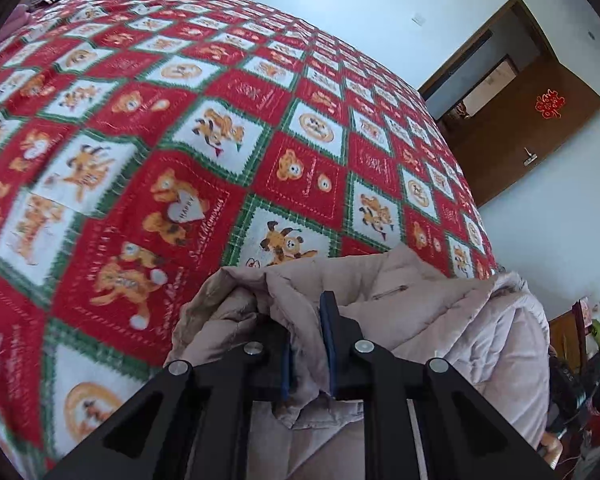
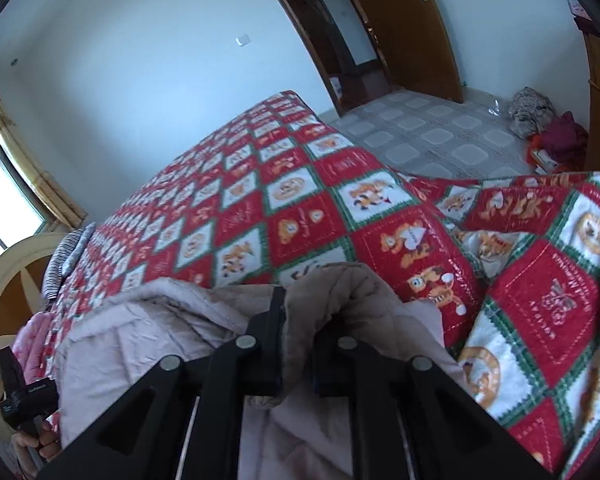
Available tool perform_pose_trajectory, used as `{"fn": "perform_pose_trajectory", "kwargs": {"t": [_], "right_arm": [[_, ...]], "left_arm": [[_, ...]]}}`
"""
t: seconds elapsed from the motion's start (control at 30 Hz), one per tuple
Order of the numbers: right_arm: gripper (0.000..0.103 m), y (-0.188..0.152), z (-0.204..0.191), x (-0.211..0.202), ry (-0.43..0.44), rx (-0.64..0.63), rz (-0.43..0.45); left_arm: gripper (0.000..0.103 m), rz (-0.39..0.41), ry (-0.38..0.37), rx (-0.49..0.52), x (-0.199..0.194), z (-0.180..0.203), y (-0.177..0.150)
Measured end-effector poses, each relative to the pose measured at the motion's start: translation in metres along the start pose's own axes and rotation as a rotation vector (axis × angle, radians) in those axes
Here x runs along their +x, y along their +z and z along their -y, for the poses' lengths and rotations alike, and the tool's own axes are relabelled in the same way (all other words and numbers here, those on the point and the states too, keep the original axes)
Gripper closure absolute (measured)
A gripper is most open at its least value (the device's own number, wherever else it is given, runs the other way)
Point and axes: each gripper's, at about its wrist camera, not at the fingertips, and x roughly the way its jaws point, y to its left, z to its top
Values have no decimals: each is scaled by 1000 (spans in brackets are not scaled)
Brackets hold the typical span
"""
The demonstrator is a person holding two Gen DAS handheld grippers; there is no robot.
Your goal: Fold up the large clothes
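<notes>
Gripping bunched folds of a pale beige padded coat (image 1: 440,312), the left tongs (image 1: 308,344) and right tongs (image 2: 298,340) hold it over a bed's red, green and white patchwork quilt (image 1: 220,128).

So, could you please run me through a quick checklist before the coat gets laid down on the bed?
1. Left gripper shut on the coat: ok.
2. Right gripper shut on the coat's edge: ok.
3. Bedspread ahead flat and bare: ok.
4. Bedspread at the right corner smooth: not ok, it is rumpled.
5. Coat hanging without twists: cannot tell.
</notes>
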Motion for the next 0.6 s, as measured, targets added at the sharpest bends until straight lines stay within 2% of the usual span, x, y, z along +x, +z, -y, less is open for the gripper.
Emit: {"fn": "perform_pose_trajectory", "kwargs": {"t": [0.17,0.23,0.3,0.37,0.43,0.47,0.5,0.53,0.57,0.6], "right_arm": [[89,-11,6,16,1,-21,8],[89,-12,0,18,-27,-49,0],[87,-11,0,19,-17,-49,-15],[84,-4,10,9,64,-1,-36],[79,4,14,-15,156,26,7],[71,9,13,-34,200,20,43],[64,12,10,-49,234,13,70],[38,15,5,-64,255,4,98],[7,18,1,-85,269,-9,145],[0,18,-2,-101,291,-21,191]], "left_arm": [[86,16,-87,-13,13,-14,-8],[85,3,-182,-89,10,-29,-6],[80,-29,-268,-175,4,-40,0],[71,-29,-316,-223,-18,-51,6],[62,5,-319,-177,-50,-50,14],[57,23,-312,-151,-67,-48,17],[35,59,-279,-132,-84,-46,20],[15,116,-218,-121,-101,-45,21],[11,195,-162,-111,-121,-43,22],[10,257,-148,-93,-136,-41,23]]}}
